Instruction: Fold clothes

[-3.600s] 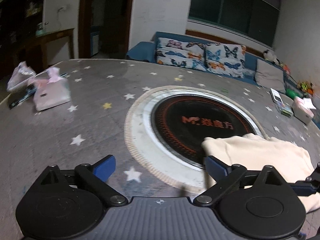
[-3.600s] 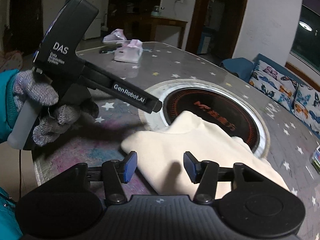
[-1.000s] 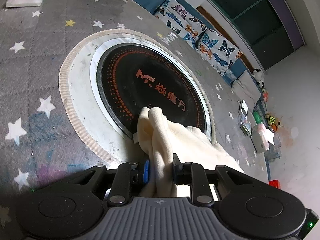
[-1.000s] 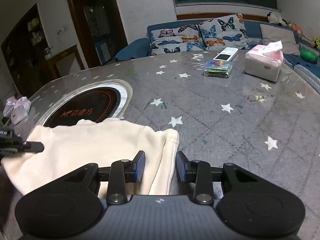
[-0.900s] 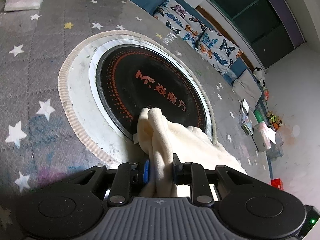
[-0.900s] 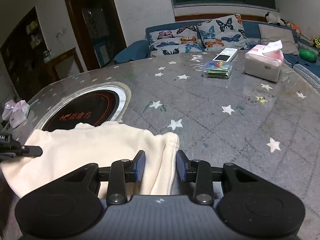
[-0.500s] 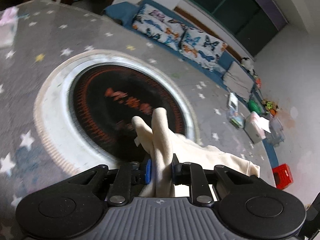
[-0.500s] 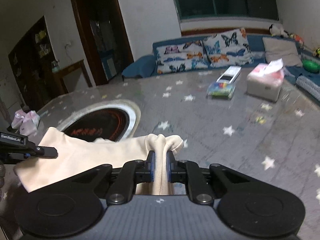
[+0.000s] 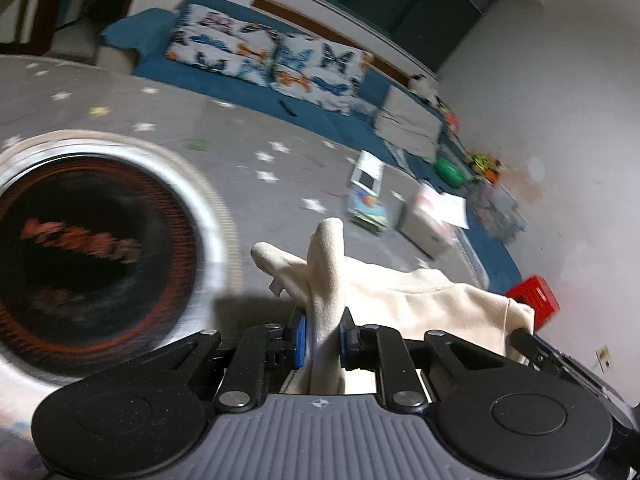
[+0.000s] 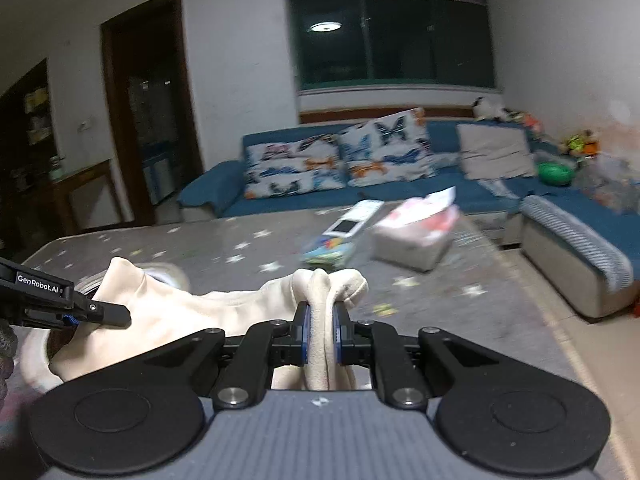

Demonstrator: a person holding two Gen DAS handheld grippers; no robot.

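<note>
Left gripper [image 9: 322, 338] and right gripper [image 10: 321, 338] each pinch the cream garment [image 9: 424, 296] (bunched) above the starry table [image 9: 248, 148]

Dim indoor light comes from a round ceiling lamp reflected in the dark far window [image 10: 390, 38]. Both views are motion-blurred, most on the black round cooktop [image 9: 88, 248] at left; fisheye bending darkens the corners.

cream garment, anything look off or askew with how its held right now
Nothing stands out. The cream garment is pinched at one bunched end by the left hand-held gripper and at the other by the right hand-held gripper, spanning between them over the star-patterned table.
</note>
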